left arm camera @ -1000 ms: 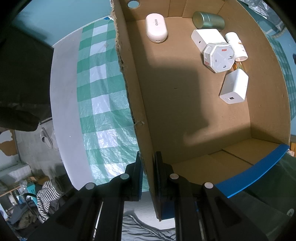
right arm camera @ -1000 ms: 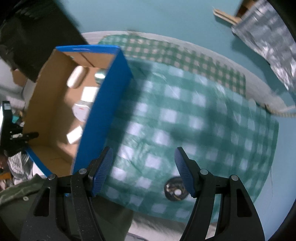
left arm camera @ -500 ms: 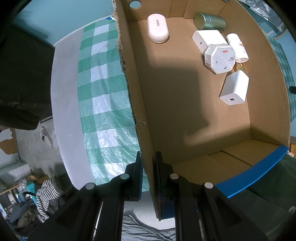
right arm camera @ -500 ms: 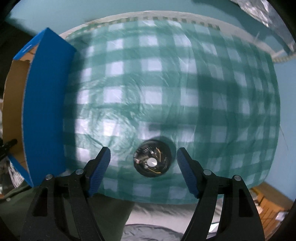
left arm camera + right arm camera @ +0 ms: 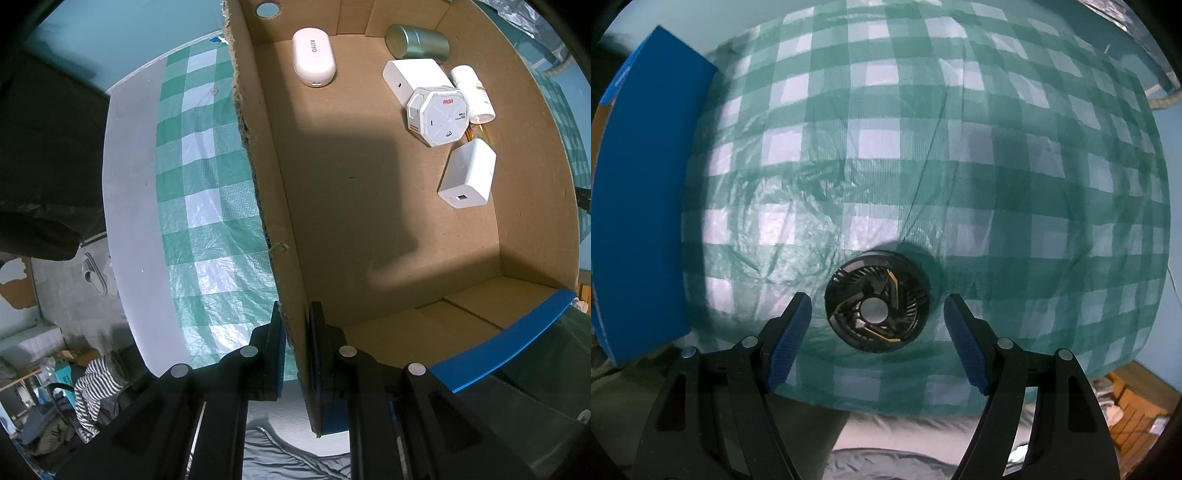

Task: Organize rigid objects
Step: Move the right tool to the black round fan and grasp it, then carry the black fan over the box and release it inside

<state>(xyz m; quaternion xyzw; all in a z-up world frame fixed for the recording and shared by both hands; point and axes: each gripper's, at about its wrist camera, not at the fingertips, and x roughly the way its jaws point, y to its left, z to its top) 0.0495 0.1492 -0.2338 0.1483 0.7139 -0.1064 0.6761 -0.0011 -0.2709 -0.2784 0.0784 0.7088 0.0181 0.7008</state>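
My left gripper (image 5: 295, 332) is shut on the near end of the side wall of the cardboard box (image 5: 258, 155). Inside the box lie a pink oval case (image 5: 314, 57), a green tin (image 5: 417, 41), a white flat box (image 5: 415, 77), a white octagonal box (image 5: 437, 115), a white bottle (image 5: 474, 94) and a white charger (image 5: 467, 175). In the right wrist view a round black fan-like disc (image 5: 877, 301) lies on the green checked cloth. My right gripper (image 5: 877, 321) is open and hangs over the disc, one blue pad on each side, neither pad touching it.
The box's blue outer wall (image 5: 642, 206) stands just left of the right gripper. The checked cloth (image 5: 923, 147) covers the table, whose near edge runs right below the disc. A grey table strip (image 5: 129, 184) shows left of the box.
My right gripper has swung away from the box and sunk toward the disc, which now sits between its pads and looks larger. Its jaws stand a little wider. The left gripper has not moved.
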